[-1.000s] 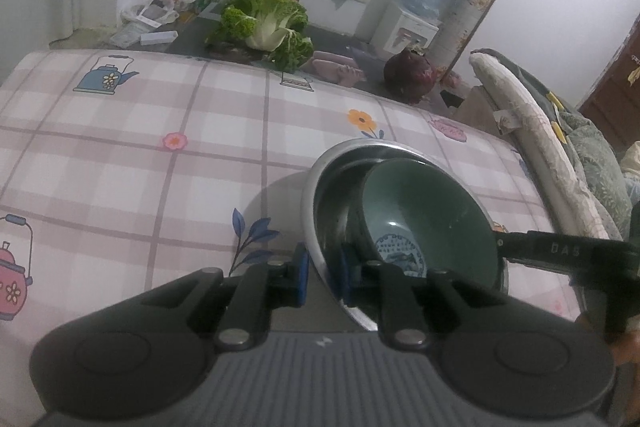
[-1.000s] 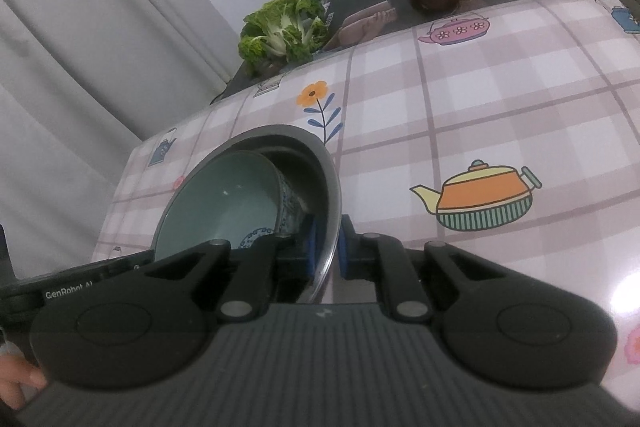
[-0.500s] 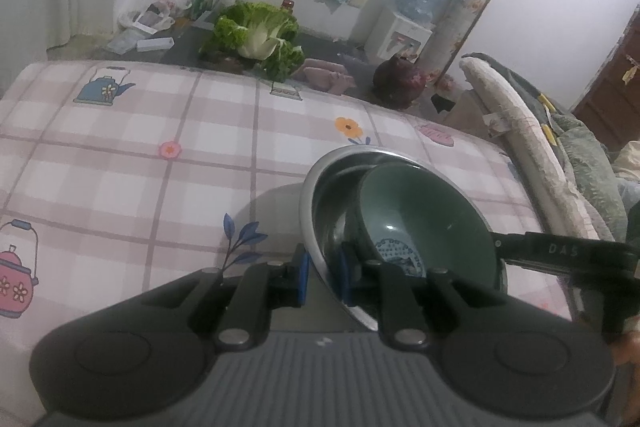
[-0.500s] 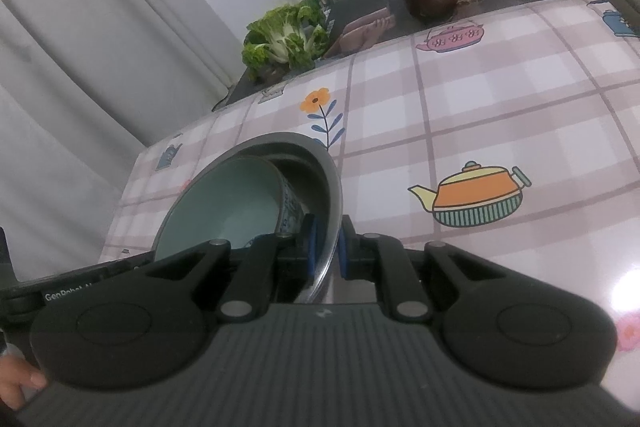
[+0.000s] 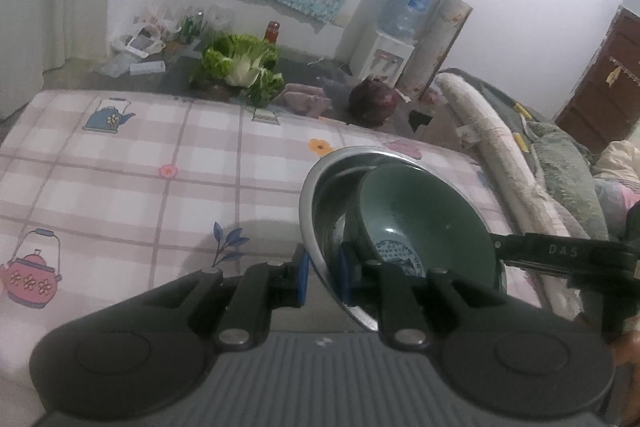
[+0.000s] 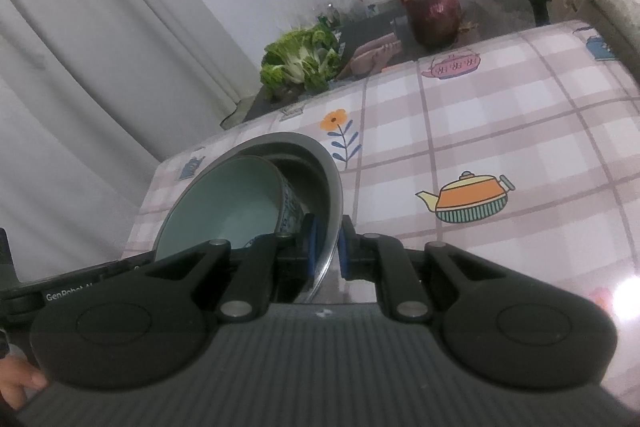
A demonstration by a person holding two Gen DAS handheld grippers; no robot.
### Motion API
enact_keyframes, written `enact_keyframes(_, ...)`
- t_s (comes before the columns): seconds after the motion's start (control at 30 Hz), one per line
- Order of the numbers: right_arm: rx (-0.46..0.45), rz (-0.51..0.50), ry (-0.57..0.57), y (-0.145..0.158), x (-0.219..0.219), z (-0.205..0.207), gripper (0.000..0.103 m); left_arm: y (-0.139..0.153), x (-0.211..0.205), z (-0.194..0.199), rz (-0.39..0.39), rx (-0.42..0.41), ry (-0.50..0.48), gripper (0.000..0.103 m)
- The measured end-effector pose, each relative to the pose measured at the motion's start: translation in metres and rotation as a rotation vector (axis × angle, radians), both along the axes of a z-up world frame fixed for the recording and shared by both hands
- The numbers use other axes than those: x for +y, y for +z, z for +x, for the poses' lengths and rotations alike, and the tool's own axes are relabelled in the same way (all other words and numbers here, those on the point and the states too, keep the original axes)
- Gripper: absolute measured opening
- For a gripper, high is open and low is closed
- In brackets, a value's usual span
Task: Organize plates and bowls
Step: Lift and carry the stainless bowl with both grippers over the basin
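A steel bowl [image 5: 316, 195] holds a green ceramic bowl [image 5: 424, 215] with a blue pattern. My left gripper [image 5: 322, 275] is shut on the steel bowl's left rim. My right gripper [image 6: 325, 247] is shut on the opposite rim of the steel bowl [image 6: 332, 183]; the green bowl [image 6: 224, 207] leans inside it. Both bowls are held tilted above the checked tablecloth [image 5: 120, 179]. The right gripper's body [image 5: 560, 251] shows at the right of the left wrist view.
Beyond the table's far edge lie a leafy cabbage [image 5: 240, 67], a dark red round cabbage [image 5: 374, 99] and a water dispenser [image 5: 400, 31]. A rolled mat and bedding [image 5: 500, 155] lie to the right. A curtain [image 6: 100, 47] hangs left.
Both grippers have lifted the stacked bowls higher off the table; the table surface looks farther away and more of the room shows.
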State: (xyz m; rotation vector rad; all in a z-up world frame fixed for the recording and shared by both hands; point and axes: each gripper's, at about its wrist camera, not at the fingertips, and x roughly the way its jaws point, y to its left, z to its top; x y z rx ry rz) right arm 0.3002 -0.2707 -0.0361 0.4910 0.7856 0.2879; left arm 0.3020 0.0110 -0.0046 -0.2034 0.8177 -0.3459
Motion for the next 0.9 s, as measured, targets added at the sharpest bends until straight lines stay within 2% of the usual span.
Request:
enact_keyframes(0.2,-0.021,0.002,0.005,0.021,0.003,-0.039,0.010,0.016,0.005,-0.040,-0.009,-0.028,0.004,0.016)
enact_keyframes(0.37,-0.009,0.007,0.013,0.025,0.008,-0.078,0.010,0.015,0.009,-0.077,-0.006,-0.023,0.006,0.016)
enact_keyframes(0.63,0.060,0.009,0.023,-0.002,0.020,-0.130,0.010,-0.013,0.020,-0.123,-0.007,0.032,0.018,0.016)
enact_keyframes(0.9,0.108,-0.019,0.019,-0.033,0.030,-0.151,0.011,-0.032,0.017,-0.136,0.033,0.054,0.014,0.015)
